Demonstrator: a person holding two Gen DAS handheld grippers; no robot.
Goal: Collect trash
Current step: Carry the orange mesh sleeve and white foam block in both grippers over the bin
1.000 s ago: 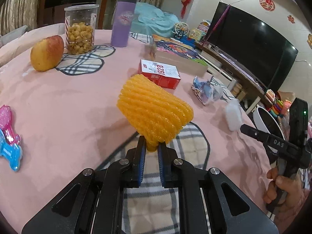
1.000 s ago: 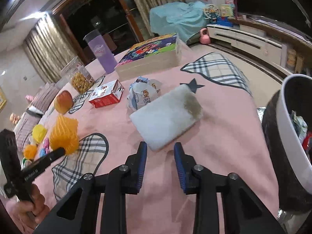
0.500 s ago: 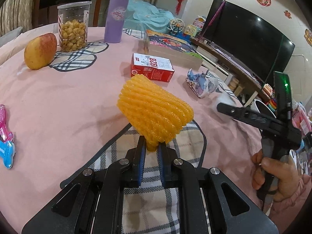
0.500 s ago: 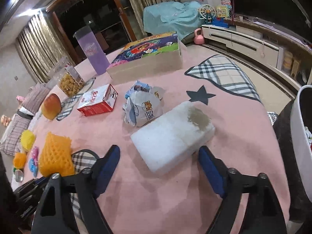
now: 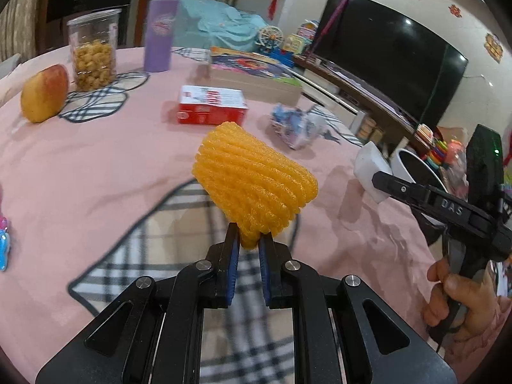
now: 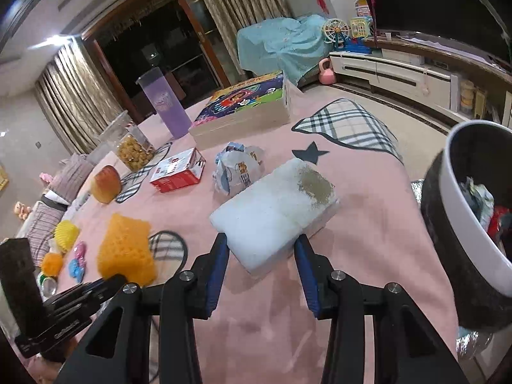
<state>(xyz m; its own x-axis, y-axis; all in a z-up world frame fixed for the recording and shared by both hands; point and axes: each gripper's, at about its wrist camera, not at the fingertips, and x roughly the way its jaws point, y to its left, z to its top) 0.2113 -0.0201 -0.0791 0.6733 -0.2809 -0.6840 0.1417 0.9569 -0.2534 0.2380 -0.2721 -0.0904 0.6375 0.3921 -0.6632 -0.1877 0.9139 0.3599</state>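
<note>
Left hand-held gripper clamps orange net; right hand-held gripper just closing around white foam, pads touching. Bin part-filled; wrapper remains.

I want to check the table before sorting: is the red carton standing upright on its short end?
No, the red carton lies flat on its broad side on the pink tablecloth, in front of the puzzle box.

Apple, snack jar, purple tumbler, puzzle box on pink tablecloth.

Orange foam net aloft; stained white foam block flat on pink cloth.
</note>
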